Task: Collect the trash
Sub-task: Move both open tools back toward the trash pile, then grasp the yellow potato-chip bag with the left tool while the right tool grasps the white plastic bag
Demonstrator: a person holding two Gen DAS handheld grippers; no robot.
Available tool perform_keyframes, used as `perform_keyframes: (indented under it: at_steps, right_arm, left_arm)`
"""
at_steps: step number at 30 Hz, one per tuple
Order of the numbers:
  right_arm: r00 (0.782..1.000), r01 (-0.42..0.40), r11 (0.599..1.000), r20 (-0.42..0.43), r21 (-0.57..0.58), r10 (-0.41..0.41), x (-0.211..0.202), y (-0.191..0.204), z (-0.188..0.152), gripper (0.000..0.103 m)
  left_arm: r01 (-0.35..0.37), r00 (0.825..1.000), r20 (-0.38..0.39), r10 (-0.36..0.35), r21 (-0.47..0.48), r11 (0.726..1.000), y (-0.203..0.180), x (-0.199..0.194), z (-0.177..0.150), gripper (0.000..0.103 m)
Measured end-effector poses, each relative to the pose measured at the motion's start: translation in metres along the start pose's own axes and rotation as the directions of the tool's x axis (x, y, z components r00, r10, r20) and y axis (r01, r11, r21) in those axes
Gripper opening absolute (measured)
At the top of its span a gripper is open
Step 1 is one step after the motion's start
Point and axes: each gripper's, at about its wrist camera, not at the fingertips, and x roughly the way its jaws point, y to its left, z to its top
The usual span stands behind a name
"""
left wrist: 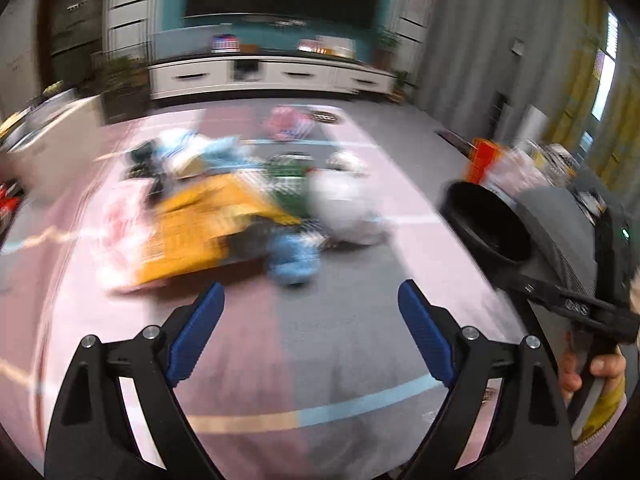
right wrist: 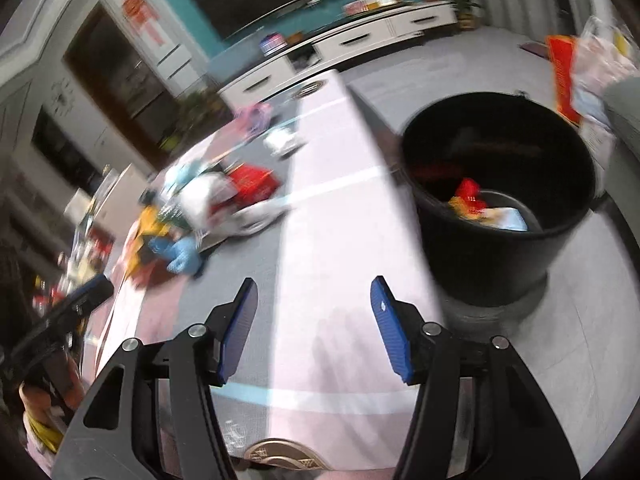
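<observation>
A blurred pile of trash lies on the pink and grey floor mat [left wrist: 248,360]: a yellow package [left wrist: 192,232], a blue crumpled item [left wrist: 294,260], a white bag [left wrist: 344,204], a green wrapper [left wrist: 290,188]. My left gripper [left wrist: 311,300] is open and empty, just short of the pile. My right gripper [right wrist: 314,300] is open and empty above the mat, left of the black bin [right wrist: 500,200]. The bin holds red and yellow wrappers [right wrist: 468,196]. The pile also shows in the right wrist view [right wrist: 208,208], with a red package [right wrist: 252,182].
A white TV cabinet [left wrist: 272,76] stands along the far wall. Bags and an orange box [left wrist: 484,156] sit at the right. The black bin's rim [left wrist: 486,224] and the right gripper's handle [left wrist: 580,312] show at the right of the left wrist view.
</observation>
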Motion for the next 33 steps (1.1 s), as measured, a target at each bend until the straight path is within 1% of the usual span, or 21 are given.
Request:
perform_keyframes:
  at_steps: [2, 6, 10, 14, 17, 22, 28, 30, 31, 32, 33]
  right_arm:
    - [1.0, -0.015, 0.999, -0.016, -0.037, 0.015, 0.006, 0.015, -0.003, 0.058]
    - [0.999, -0.03, 0.992, -0.045, -0.119, 0.025, 0.021, 0.048, -0.004, 0.058]
    - [0.999, -0.028, 0.985, -0.049, -0.168, 0.02, 0.034, 0.068, 0.002, 0.058]
    - [1.0, -0.016, 0.98, -0.018, -0.196, 0.012, 0.048, 0.082, 0.018, 0.059]
    - [1.0, -0.003, 0.978, 0.013, -0.21, 0.006, 0.062, 0.089, 0.032, 0.06]
    - [0.999, 0.036, 0.973, 0.037, -0.229, -0.029, 0.088, 0.096, 0.057, 0.065]
    - [0.999, 0.043, 0.97, 0.012, -0.237, -0.041, 0.12, 0.099, 0.072, 0.066]
    - [0.999, 0.043, 0.969, -0.002, -0.245, -0.045, 0.127, 0.099, 0.071, 0.066]
    - [0.999, 0.044, 0.968, -0.001, -0.249, -0.046, 0.129, 0.099, 0.071, 0.056]
    - [0.999, 0.048, 0.964, -0.004, -0.26, -0.05, 0.131, 0.1, 0.07, 0.041]
    - [0.998, 0.052, 0.962, -0.011, -0.269, -0.057, 0.134, 0.099, 0.069, 0.033]
  left_arm:
    - [-0.043, 0.999, 0.004, 0.043, -0.064, 0.997, 0.03, -0.009, -0.007, 0.089]
    - [-0.083, 0.997, -0.007, 0.083, -0.151, 0.985, 0.071, -0.016, -0.019, 0.089]
    - [-0.088, 0.996, -0.005, 0.089, -0.207, 0.974, 0.093, -0.019, -0.03, 0.089]
    - [-0.076, 0.997, -0.008, 0.077, -0.232, 0.97, 0.106, -0.015, -0.033, 0.089]
    - [-0.062, 0.998, -0.009, 0.062, -0.239, 0.969, 0.111, -0.009, -0.031, 0.089]
    - [-0.036, 0.999, -0.01, 0.034, -0.214, 0.976, 0.109, 0.0, -0.025, 0.089]
    - [-0.012, 1.0, -0.015, 0.01, -0.161, 0.987, 0.104, 0.013, -0.007, 0.089]
    - [-0.021, 1.0, -0.02, 0.018, -0.128, 0.992, 0.101, 0.019, 0.001, 0.089]
    - [-0.02, 1.0, -0.02, 0.018, -0.111, 0.994, 0.1, 0.021, 0.005, 0.089]
    - [-0.017, 1.0, -0.02, 0.015, -0.098, 0.995, 0.1, 0.023, 0.008, 0.089]
    - [-0.012, 1.0, -0.022, 0.01, -0.072, 0.997, 0.098, 0.026, 0.014, 0.089]
